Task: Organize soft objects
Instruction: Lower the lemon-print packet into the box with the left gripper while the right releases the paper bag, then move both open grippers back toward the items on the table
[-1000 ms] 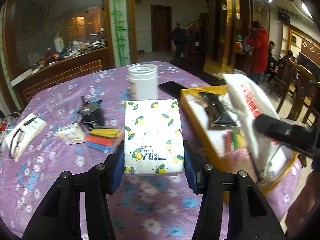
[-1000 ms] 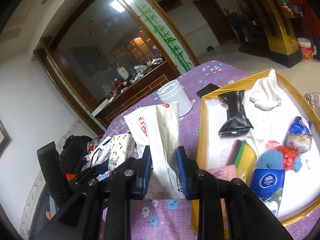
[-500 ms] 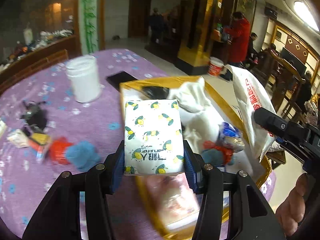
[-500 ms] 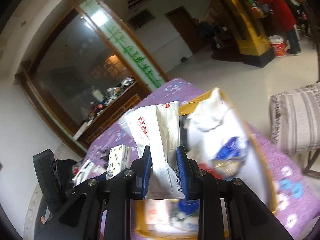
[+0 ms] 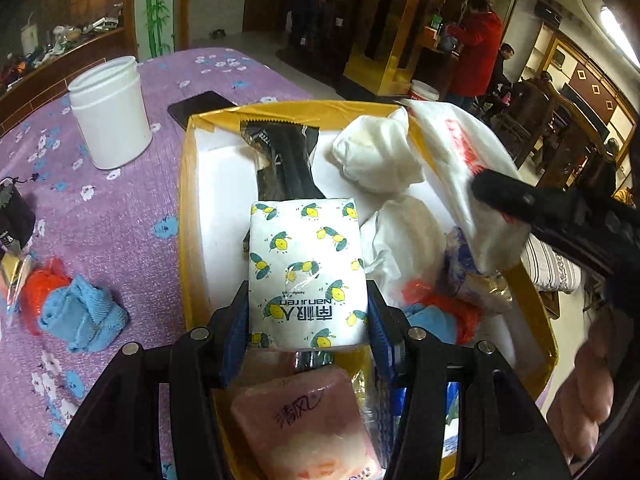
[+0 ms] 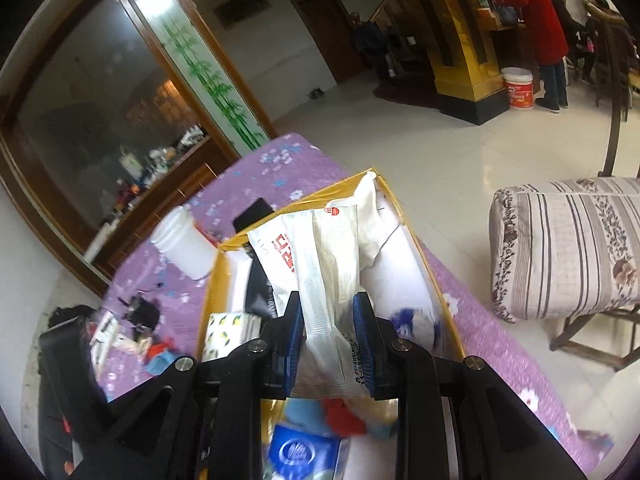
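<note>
Left hand-held gripper [image 5: 308, 322] clamps a lemon-print tissue pack [image 5: 306, 272], held over the yellow box [image 5: 185, 216]. Right hand-held gripper [image 6: 329, 328] grips a white tissue pack with red print [image 6: 320, 276] above the same box. Box contents: black pouch [image 5: 284, 160], white cloths [image 5: 376, 156], pink tissue pack [image 5: 308, 432], blue tissue pack [image 6: 306, 454], blue-and-red cloth [image 5: 436, 314]. White jar [image 5: 110, 112] and blue towel [image 5: 86, 316] sit on the desk [image 5: 120, 220] beside the box.
</note>
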{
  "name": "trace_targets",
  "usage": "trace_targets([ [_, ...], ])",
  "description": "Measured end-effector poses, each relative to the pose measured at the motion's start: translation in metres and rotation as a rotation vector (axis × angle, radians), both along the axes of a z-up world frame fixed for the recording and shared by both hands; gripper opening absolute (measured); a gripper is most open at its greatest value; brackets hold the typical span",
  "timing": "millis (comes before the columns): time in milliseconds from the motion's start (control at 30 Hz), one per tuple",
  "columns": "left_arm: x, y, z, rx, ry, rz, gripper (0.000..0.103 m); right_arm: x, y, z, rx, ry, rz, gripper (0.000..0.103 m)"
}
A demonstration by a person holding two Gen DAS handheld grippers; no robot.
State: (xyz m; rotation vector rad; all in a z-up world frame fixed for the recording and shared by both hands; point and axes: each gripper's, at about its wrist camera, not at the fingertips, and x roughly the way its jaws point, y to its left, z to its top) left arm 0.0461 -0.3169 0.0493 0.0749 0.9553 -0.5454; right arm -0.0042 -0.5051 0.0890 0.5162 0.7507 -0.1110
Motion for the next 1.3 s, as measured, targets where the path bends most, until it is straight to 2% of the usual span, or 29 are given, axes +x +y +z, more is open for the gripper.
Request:
trace_targets([
  [233, -0.007, -0.003, -0.004, 0.01, -0.009, -0.022, 0.051, 0.028, 0.006, -0.024, -0.008, 0.097, 0.018, 0.026],
  [400, -0.003, 0.0, -0.007, -0.011, 0.009, -0.016, 0.052, 0.032, 0.009, -0.025, -0.029, 0.115, 0.031, 0.03],
  [467, -0.004, 0.001, -0.006, -0.017, 0.003, -0.018, 0.053, 0.032, 0.009, -0.025, -0.024, 0.108, 0.04, 0.031],
  [567, -0.007, 0.001, -0.001, -0.037, -0.016, -0.019, 0.061, 0.027, 0.01, -0.022, -0.005, 0.078, 0.047, 0.033],
  [667, -0.01, 0.001, 0.003, -0.055, -0.026, -0.026, 0.064, 0.02, 0.009, -0.018, 0.013, 0.052, 0.037, 0.045],
  [933, -0.015, 0.004, 0.015, -0.06, -0.025, -0.03, 0.064, -0.001, 0.011, -0.002, 0.036, 0.003, 0.036, 0.045],
  [1100, -0.019, 0.014, 0.02, -0.075, 0.0, -0.017, 0.064, -0.021, 0.015, 0.011, 0.049, -0.038, 0.033, 0.045],
  [1300, -0.027, 0.035, 0.028, -0.076, -0.023, 0.002, 0.064, -0.032, 0.033, 0.021, 0.051, -0.06, 0.062, 0.045],
])
